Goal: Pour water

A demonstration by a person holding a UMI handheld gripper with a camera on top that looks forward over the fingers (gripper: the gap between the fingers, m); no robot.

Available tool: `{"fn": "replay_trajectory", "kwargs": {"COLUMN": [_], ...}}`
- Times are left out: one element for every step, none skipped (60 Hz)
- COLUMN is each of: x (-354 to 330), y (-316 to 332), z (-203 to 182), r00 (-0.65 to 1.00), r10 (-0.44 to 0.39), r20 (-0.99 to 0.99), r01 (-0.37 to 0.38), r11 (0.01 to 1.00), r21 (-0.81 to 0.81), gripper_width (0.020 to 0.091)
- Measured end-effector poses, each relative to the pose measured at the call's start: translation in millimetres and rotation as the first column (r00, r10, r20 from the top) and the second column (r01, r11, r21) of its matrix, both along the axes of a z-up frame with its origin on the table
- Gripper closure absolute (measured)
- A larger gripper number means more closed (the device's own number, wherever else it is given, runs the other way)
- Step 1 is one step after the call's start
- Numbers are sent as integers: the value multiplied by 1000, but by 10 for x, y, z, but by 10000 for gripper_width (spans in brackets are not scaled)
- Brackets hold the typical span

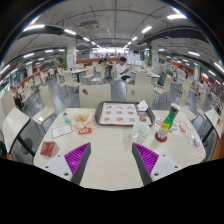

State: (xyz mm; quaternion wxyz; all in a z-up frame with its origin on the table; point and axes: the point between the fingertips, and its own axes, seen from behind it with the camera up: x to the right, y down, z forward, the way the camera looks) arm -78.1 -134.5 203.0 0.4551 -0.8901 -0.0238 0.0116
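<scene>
Between the two fingers, which are standing spread apart with nothing held, the pale table (110,150) is lying bare; the gripper (112,162) is hovering above its near part, and the purple pads (147,157) are showing on the fingers' inner faces. Beyond the fingers, a flat tray (118,113) bearing small dark pieces is sitting at the middle of the table. Ahead and to the right of the right finger, a bottle with a green cap (169,119) is standing upright, with a red-labelled container (162,131) just beside it; whether either holds water cannot be told. Ahead of the left finger, a small bowl (82,119) is resting near a sheet of paper (62,130), and a red packet (48,149) is lying nearer the finger. Behind the table, chairs (95,94) are standing, and a person (122,70) is sitting in the hall beyond.
</scene>
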Motion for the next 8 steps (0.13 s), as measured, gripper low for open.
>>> {"fn": "replay_trajectory", "kwargs": {"x": [-42, -86, -112, -145, -167, -185, -199, -223], "y": [-12, -24, -32, -50, -64, -81, -83, -91], "z": [17, 35, 43, 47, 46, 39, 27, 18], "r00": [1000, 1000, 1000, 1000, 1000, 1000, 1000, 1000], "r10": [7, 12, 16, 17, 17, 17, 18, 21], "r20": [4, 1, -5, -6, -3, -3, -8, -15], "r01": [-7, -12, -16, -17, -17, -17, -18, -21], "r11": [1000, 1000, 1000, 1000, 1000, 1000, 1000, 1000], "r21": [2, 2, 0, -4, -7, -13, -18, -21], "gripper_width": [262, 263, 263, 263, 262, 264, 264, 266]}}
